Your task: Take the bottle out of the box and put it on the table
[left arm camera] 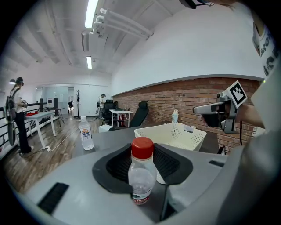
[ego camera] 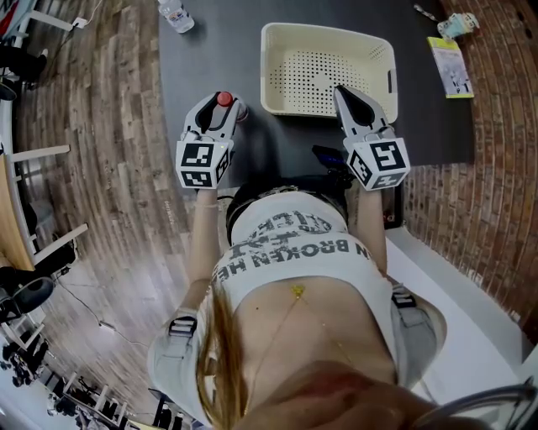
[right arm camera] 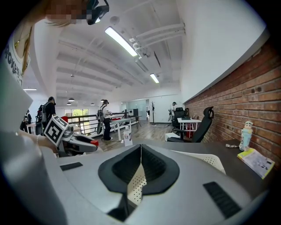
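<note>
A small clear bottle with a red cap (ego camera: pixel 224 98) stands upright between the jaws of my left gripper (ego camera: pixel 224 107), which is shut on it just left of the basket, over the dark table (ego camera: pixel 210 50). In the left gripper view the bottle (left arm camera: pixel 141 173) fills the gap of that gripper (left arm camera: pixel 142 154). The cream perforated basket (ego camera: pixel 324 32) looks empty. My right gripper (ego camera: pixel 339 88) reaches over the basket's near rim with its jaws shut on nothing. In the right gripper view the tips of that gripper (right arm camera: pixel 140 147) meet, and the basket wall (right arm camera: pixel 206 160) shows beyond them.
A second, clear-capped water bottle (ego camera: pixel 176 15) stands at the table's far left edge. A yellow booklet (ego camera: pixel 450 65) and a small figurine (ego camera: pixel 458 23) lie to the right of the basket. A brick wall runs along the right side, wooden floor along the left.
</note>
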Motion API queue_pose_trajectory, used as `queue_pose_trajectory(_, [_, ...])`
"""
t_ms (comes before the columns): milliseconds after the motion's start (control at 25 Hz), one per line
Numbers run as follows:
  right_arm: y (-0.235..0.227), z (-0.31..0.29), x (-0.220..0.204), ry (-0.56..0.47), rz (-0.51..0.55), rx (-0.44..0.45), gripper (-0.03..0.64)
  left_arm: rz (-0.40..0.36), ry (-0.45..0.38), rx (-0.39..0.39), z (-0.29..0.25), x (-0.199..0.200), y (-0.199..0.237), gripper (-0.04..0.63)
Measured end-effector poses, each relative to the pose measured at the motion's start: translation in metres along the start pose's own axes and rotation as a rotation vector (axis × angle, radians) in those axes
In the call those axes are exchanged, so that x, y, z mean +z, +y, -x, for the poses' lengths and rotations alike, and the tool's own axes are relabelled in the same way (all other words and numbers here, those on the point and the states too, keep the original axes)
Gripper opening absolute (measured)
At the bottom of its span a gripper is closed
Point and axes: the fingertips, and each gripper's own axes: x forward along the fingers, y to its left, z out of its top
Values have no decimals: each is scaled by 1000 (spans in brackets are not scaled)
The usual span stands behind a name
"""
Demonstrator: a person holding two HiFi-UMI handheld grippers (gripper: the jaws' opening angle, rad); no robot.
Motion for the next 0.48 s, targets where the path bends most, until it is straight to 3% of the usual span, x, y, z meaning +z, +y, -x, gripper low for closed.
queue_pose_trajectory(480, [-2,1,-2,4,1,-3,9,-8,3,-1,-3,-1,0,155])
